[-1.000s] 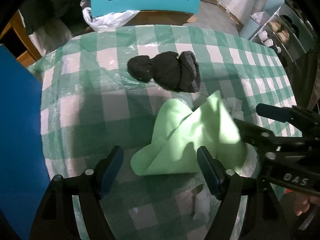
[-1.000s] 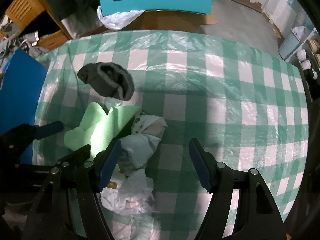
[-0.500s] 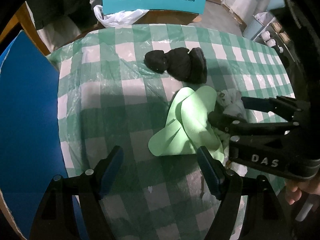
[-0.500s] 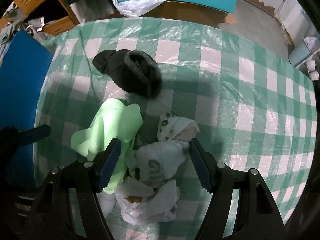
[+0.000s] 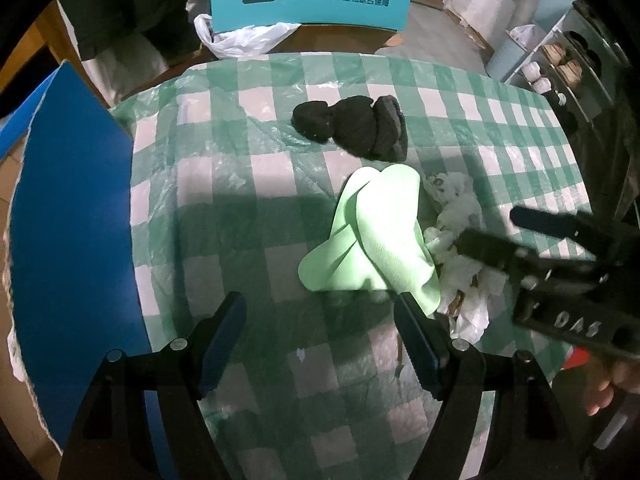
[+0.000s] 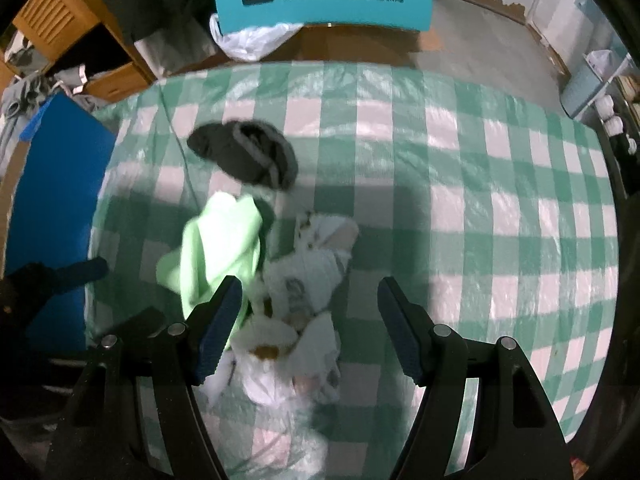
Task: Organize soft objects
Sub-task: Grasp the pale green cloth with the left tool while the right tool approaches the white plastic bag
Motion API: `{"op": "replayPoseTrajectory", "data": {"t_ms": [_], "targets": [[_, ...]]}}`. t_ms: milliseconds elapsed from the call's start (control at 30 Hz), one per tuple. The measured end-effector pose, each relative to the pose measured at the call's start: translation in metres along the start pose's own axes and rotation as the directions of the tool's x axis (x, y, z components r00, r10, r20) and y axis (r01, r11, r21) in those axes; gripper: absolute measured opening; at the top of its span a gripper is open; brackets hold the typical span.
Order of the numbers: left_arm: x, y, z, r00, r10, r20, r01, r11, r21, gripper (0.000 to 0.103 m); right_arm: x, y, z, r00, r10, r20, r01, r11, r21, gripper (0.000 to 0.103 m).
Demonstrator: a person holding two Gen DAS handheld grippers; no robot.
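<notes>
Black sock (image 5: 354,130) beyond green cloth (image 5: 376,240), white garments (image 6: 304,280) beside — blue board (image 5: 68,240) left

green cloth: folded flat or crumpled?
Crumpled. The green cloth lies in a loose, bunched heap with raised curved folds, not flat, on the checked tablecloth beside the white garments.

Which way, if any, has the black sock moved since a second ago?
No. The black sock stays on the same checks of the tablecloth, just beyond the green cloth.

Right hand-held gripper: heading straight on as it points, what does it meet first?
Probably the crumpled white patterned cloth pile, which lies between its open fingers; depth is unclear in this blurred view.
</notes>
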State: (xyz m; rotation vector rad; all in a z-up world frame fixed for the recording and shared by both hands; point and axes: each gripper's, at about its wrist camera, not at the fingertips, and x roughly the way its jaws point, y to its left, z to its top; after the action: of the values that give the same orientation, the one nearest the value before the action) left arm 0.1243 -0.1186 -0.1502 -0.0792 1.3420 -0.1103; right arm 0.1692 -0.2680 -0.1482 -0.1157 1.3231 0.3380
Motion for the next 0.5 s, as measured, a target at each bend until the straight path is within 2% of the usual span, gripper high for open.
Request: {"op": "replayPoseTrajectory", "data": {"t_ms": [267,367,500], "targets": [[-0.003,0.004,-0.005,1.0,-0.008,0.0,0.008,1.0,-0.018,0.078,0.026,0.001,-0.018,0.997,0.018,-0.079,-0.017,1.0,0.013,0.068],[-0.005,0.001,-0.005,1.0,-0.015,0.005,0.015,1.0,-0.012,0.078,0.024,-0.006,-0.018,0.997,0.021,-0.08,-0.018,0.999,0.029,0.062],[-0.005,-0.007,-0.003,1.0,-0.023,0.007,0.023,1.0,-0.005,0.078,0.019,-0.016,-0.019,0.997,0.018,-0.069,-0.014,0.999,0.048,0.062]]}}
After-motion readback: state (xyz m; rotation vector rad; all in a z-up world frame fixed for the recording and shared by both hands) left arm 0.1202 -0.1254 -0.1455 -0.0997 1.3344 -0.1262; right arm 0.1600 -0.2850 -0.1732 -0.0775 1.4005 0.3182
